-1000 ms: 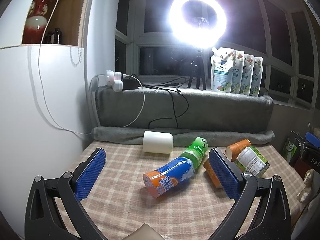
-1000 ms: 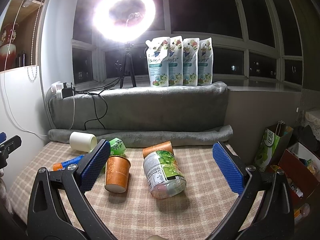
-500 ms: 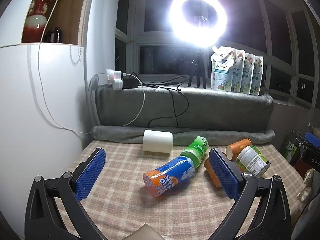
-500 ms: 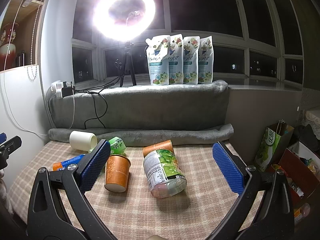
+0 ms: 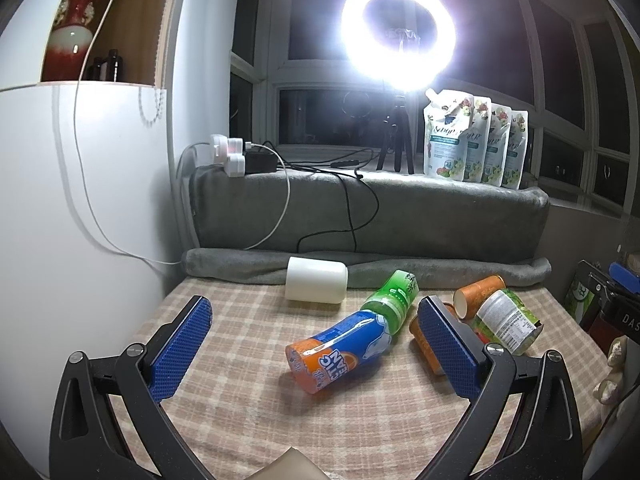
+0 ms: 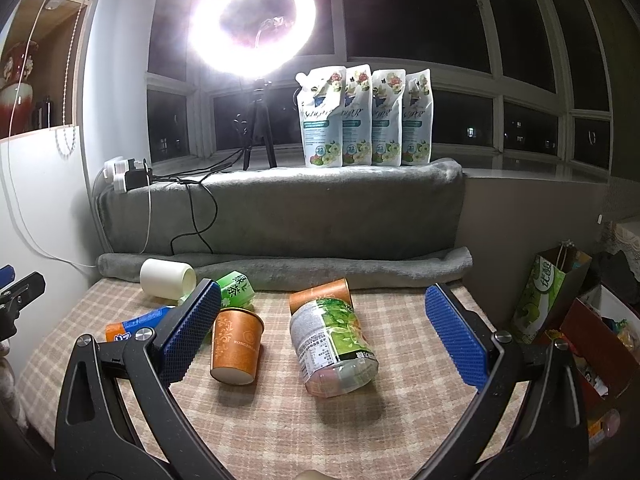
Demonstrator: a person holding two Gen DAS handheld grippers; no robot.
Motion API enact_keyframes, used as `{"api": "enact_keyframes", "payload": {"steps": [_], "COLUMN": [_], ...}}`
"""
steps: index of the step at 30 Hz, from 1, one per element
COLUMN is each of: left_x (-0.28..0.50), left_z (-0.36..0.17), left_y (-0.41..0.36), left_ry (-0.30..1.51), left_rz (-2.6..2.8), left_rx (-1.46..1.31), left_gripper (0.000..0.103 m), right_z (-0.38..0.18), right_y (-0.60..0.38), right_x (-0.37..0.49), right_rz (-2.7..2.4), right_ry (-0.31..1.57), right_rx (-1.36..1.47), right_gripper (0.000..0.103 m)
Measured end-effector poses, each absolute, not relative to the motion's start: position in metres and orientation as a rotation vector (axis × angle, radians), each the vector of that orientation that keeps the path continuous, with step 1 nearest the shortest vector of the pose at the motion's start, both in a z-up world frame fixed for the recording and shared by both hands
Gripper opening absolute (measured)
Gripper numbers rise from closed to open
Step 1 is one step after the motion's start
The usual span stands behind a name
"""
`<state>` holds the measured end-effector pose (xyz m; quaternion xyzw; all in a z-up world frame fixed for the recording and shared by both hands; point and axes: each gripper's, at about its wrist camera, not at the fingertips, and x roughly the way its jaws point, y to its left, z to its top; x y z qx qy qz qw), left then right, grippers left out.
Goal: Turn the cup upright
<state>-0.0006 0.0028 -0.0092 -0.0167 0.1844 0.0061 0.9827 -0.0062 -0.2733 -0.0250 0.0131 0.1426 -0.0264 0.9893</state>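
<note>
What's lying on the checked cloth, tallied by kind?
Orange paper cups: 2
White cup: 1
Bottles: 2, blue-orange and green
Clear jar with green label: 1
Total: 6

Left gripper (image 5: 316, 344) held above the checked cloth (image 5: 248, 400), blue pads spread wide, nothing between them. White cup (image 5: 316, 286) lies on its side at the far edge, against the grey rolled towel (image 5: 440, 270). Blue-and-orange bottle (image 5: 340, 350) lies centrally, touching a green bottle (image 5: 394, 294). An orange paper cup (image 5: 478, 294) and a labelled jar (image 5: 508, 320) lie right of the right-hand pad. Ring light (image 5: 398, 34) glares above.
</note>
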Motion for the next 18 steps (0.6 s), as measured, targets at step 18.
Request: {"api": "enact_keyframes", "payload": {"steps": [18], "left_x": [0.012], "left_z": [-0.016], "left_y": [0.009], "left_ry": [0.408], "left_rz": [0.014], "left_rx": [-0.045], "left_gripper": [0.102], "right_z": [-0.020], "right_y": [-0.256], "right_x": [0.023], "right_rz": [0.009], "right_ry": [0.348], "right_rx": [-0.018], "right_gripper": [0.103]}}
